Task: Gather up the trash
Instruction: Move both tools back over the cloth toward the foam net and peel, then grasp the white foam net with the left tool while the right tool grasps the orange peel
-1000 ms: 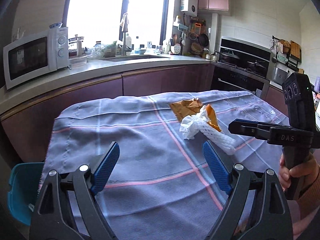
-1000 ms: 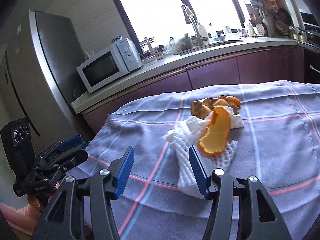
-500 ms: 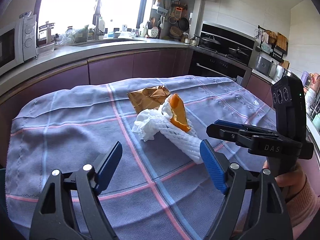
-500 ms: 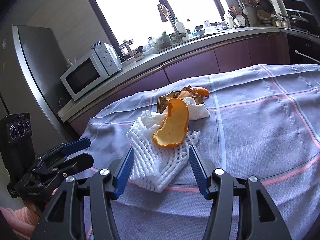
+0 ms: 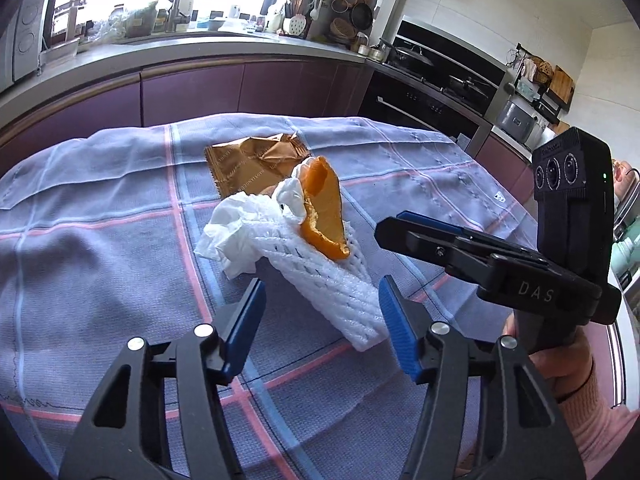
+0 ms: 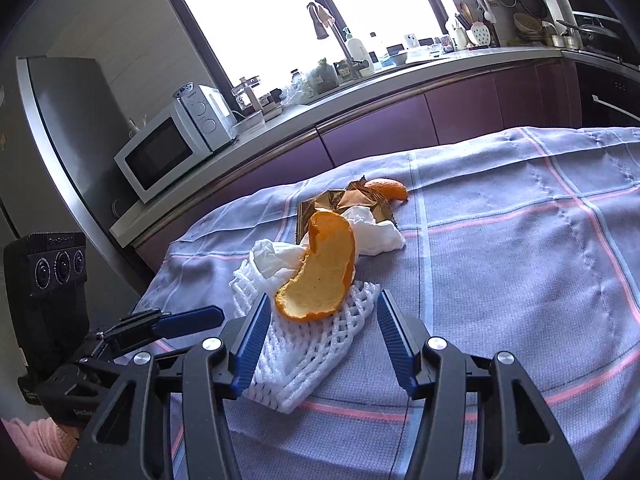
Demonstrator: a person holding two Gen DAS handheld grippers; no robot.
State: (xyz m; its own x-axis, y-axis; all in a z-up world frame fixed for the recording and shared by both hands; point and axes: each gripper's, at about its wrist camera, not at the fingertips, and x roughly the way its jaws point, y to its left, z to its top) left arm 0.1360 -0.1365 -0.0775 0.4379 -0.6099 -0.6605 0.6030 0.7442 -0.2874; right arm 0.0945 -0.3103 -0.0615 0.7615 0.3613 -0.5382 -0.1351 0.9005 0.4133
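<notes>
**Two claws close in on a heap of table scraps**

Left wrist view: the left claw point(image 5: 322, 322) stands spread over the checked cloth point(image 5: 100, 248) that covers the surface, its jaws closing. The near end of the white foam net sleeve point(image 5: 328, 292) lies between the blue pads point(image 5: 394, 332), which do not press on it. On the sleeve rests a curved piece of orange peel point(image 5: 324, 208), with crumpled white tissue point(image 5: 232, 236) to its left and a brown foil wrapper point(image 5: 252, 160) behind. To the right, a hand point(image 5: 560, 356) in a pink sleeve holds the right claw point(image 5: 404, 224), seen side-on; its black body reads "DAS".

Right wrist view: the right claw point(image 6: 320, 334) is spread, with the foam net sleeve point(image 6: 304, 356) and the lower edge of the orange peel point(image 6: 320, 276) between its pads point(image 6: 390, 332); the left pad lies against the net, the right pad stands clear. A second, smaller bit of peel point(image 6: 386, 189) lies beyond the foil wrapper point(image 6: 344, 200), and tissue point(image 6: 376, 232) sits beside it. At lower left the left claw point(image 6: 188, 320) points in; the camera on it carries a faint "GoPro" mark. A white microwave point(image 6: 176, 140) on the kitchen counter bears a small brand name, too small to read.
</notes>
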